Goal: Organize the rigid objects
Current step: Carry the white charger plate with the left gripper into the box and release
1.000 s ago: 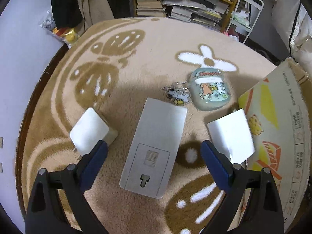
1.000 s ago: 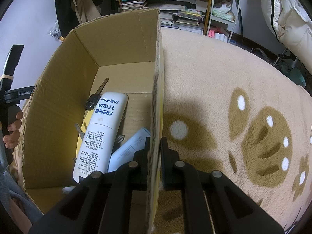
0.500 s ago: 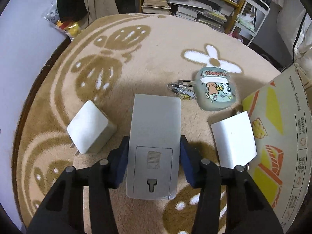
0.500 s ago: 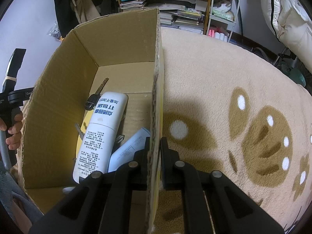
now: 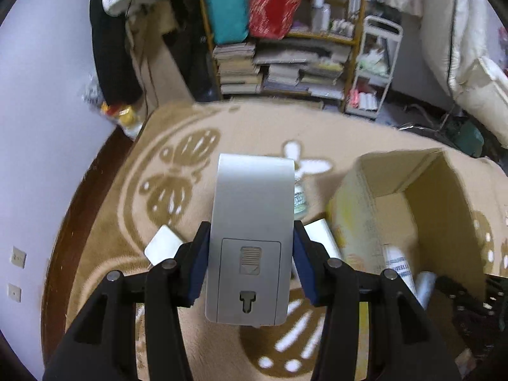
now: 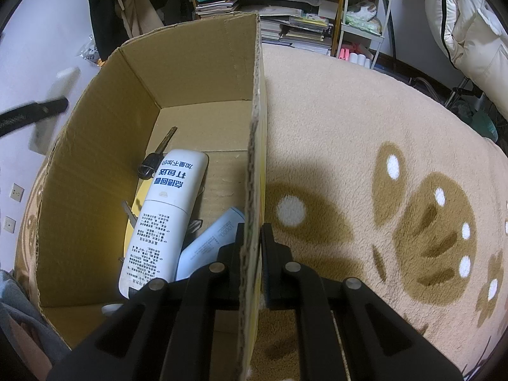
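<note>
Rug [image 5: 241, 133]: a big round tan rug with brown and white shapes. Everything sits on it.
Cardboard box [image 6: 203, 73]: open at the top, standing on the rug. In the left wrist view it is at the right, near the rug's right edge.
Left gripper [image 5: 250, 266]: it points forward and a bit down over the middle of the rug. Its two blue pads squeeze the sides of the grey box, one on each side.
Grey box [image 5: 252, 219]: a flat grey box with a small hatch on its back. It is held up off the rug, with its far end sticking out past the pads. It is left of the cardboard box, not over it.
Right gripper [image 6: 252, 254]: it points along the box's right wall. It is pinched tight on that wall, one finger inside the box and one outside.
White bottle [image 6: 165, 216]: lies flat on the box floor, near the left wall, with dark print on it.
Pale blue tube [image 6: 209, 241]: lies in the box beside the white bottle, close to the right wall.
White charger [image 5: 163, 244]: on the rug, just left of the left gripper.
White card [image 5: 320, 231]: on the rug between the left gripper and the cardboard box.
Key [image 6: 157, 155]: dark head, lying in the box just past the top of the white bottle.
</note>
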`<state>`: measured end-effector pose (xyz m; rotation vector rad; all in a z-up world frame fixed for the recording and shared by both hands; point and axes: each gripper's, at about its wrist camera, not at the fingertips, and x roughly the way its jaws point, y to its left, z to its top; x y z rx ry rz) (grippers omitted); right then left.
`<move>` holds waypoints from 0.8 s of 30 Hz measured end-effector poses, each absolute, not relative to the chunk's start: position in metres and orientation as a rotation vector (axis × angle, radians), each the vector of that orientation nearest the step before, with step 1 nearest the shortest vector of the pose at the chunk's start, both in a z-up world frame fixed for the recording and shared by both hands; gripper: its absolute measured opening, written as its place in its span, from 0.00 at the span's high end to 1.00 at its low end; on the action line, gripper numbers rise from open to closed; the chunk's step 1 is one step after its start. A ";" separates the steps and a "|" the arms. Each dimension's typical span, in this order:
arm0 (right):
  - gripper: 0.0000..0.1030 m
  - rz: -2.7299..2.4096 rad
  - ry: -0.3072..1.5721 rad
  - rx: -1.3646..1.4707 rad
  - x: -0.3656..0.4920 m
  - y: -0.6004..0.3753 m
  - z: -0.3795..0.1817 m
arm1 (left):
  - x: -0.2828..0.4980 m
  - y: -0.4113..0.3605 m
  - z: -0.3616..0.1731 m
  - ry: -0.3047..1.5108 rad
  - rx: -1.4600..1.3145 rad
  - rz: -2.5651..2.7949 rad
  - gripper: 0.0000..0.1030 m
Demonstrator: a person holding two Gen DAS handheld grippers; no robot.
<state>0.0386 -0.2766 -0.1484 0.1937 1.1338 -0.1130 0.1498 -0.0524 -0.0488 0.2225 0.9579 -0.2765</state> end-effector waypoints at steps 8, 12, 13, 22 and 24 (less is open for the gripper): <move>0.92 -0.113 1.134 0.190 0.039 -0.276 -0.150 | 0.117 -0.096 -0.006 0.865 0.238 -0.380 0.54; 0.92 -0.113 1.134 0.189 0.039 -0.276 -0.150 | 0.101 -0.117 -0.008 0.865 0.267 -0.438 0.54; 0.92 -0.113 1.134 0.190 0.039 -0.276 -0.150 | 0.097 -0.122 -0.009 0.866 0.277 -0.450 0.54; 0.92 -0.116 1.131 0.188 0.038 -0.276 -0.151 | 0.078 -0.151 -0.037 0.931 0.358 -0.497 0.54; 0.92 -0.116 1.130 0.187 0.037 -0.277 -0.152 | 0.077 -0.156 -0.042 0.944 0.377 -0.503 0.54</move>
